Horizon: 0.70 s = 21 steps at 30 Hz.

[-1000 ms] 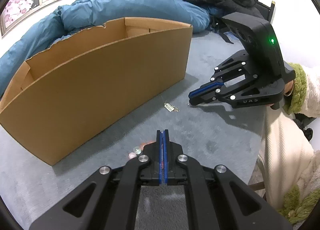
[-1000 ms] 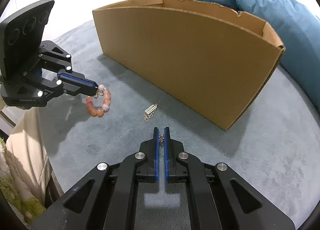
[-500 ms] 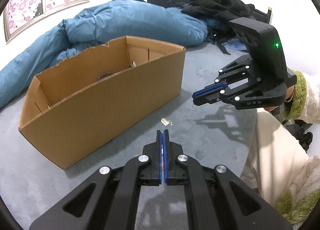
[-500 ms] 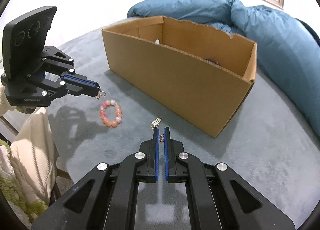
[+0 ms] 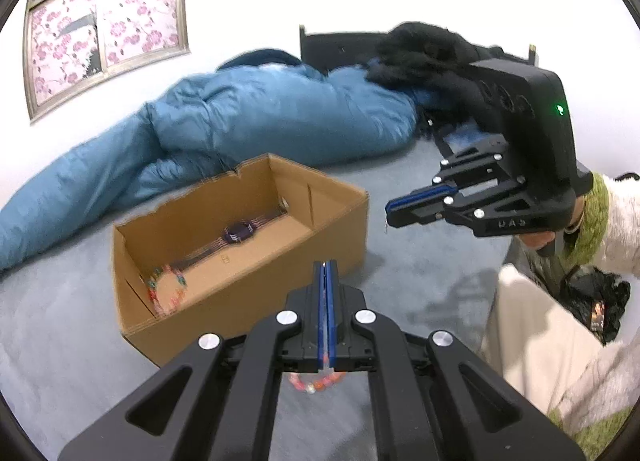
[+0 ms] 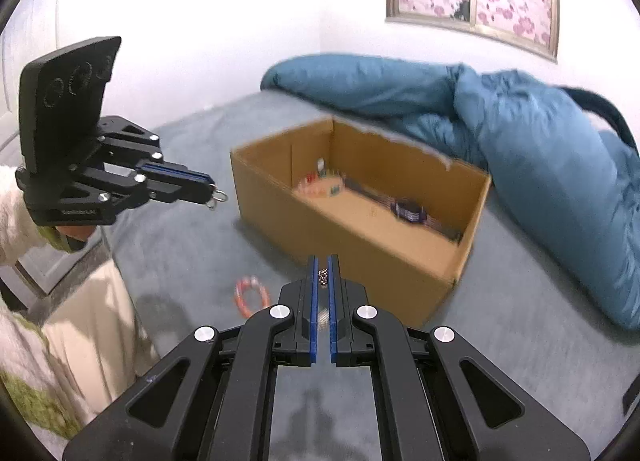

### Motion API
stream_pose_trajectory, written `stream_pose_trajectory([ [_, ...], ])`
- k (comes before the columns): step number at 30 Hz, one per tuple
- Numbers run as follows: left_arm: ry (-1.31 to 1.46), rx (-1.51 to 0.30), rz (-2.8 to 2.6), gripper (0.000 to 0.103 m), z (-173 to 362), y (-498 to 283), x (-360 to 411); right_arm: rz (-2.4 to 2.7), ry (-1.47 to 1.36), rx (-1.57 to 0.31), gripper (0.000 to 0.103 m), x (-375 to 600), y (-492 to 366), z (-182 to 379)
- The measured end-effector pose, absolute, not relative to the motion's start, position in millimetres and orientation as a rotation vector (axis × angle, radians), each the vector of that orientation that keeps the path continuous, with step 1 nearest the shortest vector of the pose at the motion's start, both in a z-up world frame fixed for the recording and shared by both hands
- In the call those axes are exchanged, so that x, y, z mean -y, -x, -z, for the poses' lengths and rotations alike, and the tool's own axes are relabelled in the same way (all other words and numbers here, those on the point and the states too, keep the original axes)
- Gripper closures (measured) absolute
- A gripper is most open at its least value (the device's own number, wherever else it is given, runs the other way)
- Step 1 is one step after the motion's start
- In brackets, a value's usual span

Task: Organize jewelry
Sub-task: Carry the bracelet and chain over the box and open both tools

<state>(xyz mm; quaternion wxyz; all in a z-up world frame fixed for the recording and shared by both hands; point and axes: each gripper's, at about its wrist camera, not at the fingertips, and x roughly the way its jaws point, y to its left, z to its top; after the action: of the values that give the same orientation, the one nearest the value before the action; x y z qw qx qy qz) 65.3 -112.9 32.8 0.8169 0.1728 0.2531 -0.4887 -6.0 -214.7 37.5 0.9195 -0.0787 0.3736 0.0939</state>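
Silver chain (image 6: 322, 275) in the right gripper's (image 6: 323, 261) clenched jaws and ring (image 6: 219, 195) in the left gripper's (image 5: 325, 269) have lifted off the bed (image 6: 180, 133); box (image 6: 360, 253) lies ahead.

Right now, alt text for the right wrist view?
The right gripper, in the foreground, is shut on a small silver chain. Ahead sits an open cardboard box with a watch inside; at left the left gripper pinches a metal ring, an orange bead bracelet below it.
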Motion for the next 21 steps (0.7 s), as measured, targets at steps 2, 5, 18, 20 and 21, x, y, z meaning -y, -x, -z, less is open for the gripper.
stream_pose_trajectory([
  [2, -0.359, -0.518, 1.023, 0.102, -44.1, -76.1, 114.4, -0.205, 0.159, -0.744, 0.1, 212.8, -4.6, -49.0],
  [5, -0.339, -0.511, 1.002, 0.102, -54.8, -96.4, 117.3, -0.213, 0.164, -0.729, 0.1, 212.7, -22.0, -58.3],
  [18, -0.369, -0.642, 0.941, 0.102, -18.6, -192.8, 152.8, -0.205, 0.149, -0.829, 0.1, 238.2, -99.1, -33.1],
  [20, -0.379, -0.668, 0.932, 0.102, -9.1, -204.1, 156.9, -0.197, 0.142, -0.849, 0.1, 243.3, -108.0, -26.2],
  [21, -0.383, -0.686, 0.923, 0.102, -3.3, -211.3, 159.8, -0.193, 0.14, -0.86, 0.1, 245.9, -112.7, -22.5],
])
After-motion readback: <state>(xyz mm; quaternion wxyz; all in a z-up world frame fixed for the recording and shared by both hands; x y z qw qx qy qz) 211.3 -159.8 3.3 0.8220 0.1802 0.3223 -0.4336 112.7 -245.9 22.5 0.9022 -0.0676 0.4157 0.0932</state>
